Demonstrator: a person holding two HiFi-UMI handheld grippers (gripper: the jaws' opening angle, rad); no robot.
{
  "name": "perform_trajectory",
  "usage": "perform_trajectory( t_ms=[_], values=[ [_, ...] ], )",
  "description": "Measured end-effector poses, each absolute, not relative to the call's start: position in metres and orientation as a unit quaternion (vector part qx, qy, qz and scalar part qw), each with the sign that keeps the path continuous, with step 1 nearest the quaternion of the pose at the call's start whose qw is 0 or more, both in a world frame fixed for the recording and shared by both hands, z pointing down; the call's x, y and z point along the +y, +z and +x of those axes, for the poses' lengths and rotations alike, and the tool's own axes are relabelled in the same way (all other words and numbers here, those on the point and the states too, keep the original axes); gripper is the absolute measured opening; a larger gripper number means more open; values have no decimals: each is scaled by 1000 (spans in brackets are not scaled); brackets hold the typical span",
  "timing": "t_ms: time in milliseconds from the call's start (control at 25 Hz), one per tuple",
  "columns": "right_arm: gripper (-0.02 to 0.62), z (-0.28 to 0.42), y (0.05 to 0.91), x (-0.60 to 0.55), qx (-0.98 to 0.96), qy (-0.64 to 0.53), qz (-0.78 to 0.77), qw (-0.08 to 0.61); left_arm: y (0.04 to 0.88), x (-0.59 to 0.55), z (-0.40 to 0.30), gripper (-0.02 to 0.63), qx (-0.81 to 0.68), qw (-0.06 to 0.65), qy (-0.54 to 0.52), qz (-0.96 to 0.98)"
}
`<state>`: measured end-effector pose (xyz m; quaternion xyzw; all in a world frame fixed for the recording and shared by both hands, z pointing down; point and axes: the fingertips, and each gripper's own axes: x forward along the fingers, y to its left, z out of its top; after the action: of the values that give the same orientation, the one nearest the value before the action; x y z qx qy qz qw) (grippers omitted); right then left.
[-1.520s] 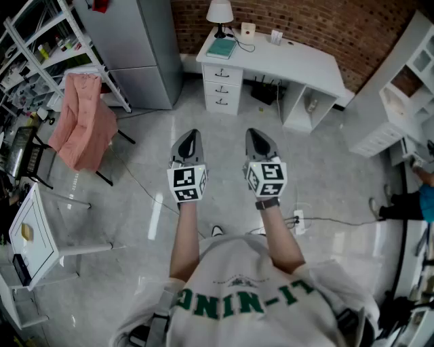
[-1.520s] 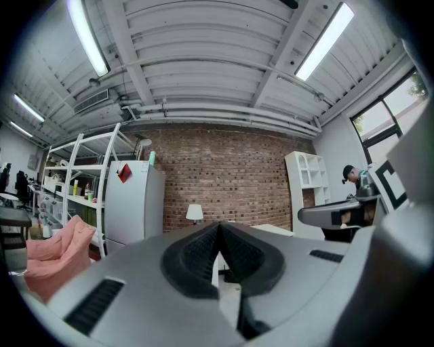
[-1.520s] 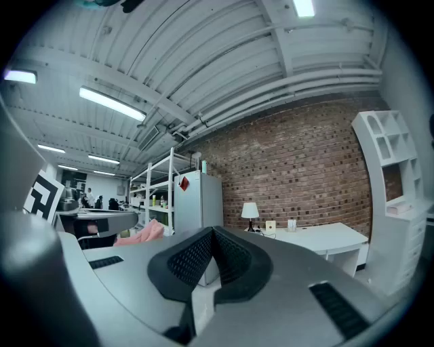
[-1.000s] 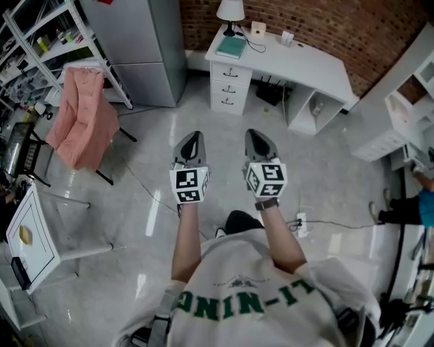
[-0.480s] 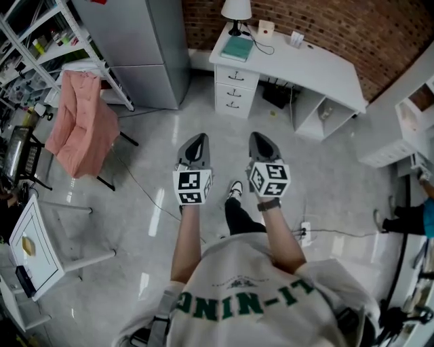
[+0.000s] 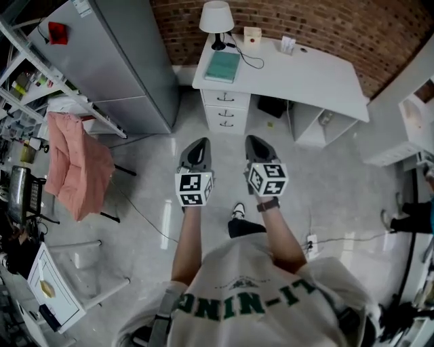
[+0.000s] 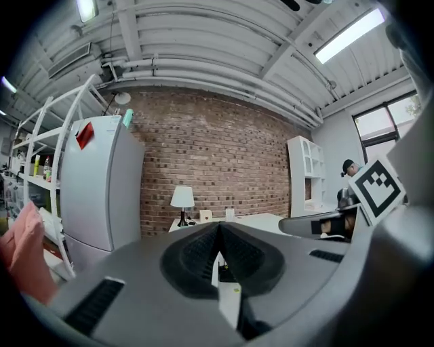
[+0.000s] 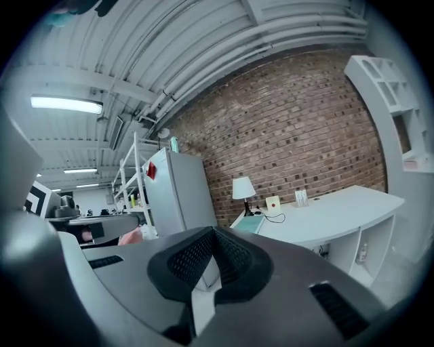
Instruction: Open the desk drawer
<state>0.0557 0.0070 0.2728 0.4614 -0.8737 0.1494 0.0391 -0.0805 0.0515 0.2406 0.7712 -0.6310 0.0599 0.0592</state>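
The white desk [image 6: 305,74] stands against the brick wall, with its stack of three drawers [image 6: 226,112] under the lamp [image 6: 216,17] end, well apart from both grippers. The left gripper [image 6: 196,150] and right gripper [image 6: 256,148] are held side by side over the floor, each with jaws pressed together and empty. Arriving closed like this, they would probably bump or slide off a small drawer handle [image 6: 226,99] rather than catch it

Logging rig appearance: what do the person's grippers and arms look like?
The left gripper and right gripper are grey tapered shells with black ribbed pads, each carrying a white cube of black square markers. White T-shirt with green lettering, short sleeves; a dark band on the right wrist.
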Motion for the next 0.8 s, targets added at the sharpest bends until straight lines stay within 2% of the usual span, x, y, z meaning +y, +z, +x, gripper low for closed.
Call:
perform_trajectory(
  t_ms=[400,800],
  values=[
    [5,53,299,-90,-877,165,448,53,271,-56,-73,2,-615,82,58,782],
    [5,29,341,-165,-871,151,463,66,332,-138,-98,2,-604,111,55,787]
  ],
)
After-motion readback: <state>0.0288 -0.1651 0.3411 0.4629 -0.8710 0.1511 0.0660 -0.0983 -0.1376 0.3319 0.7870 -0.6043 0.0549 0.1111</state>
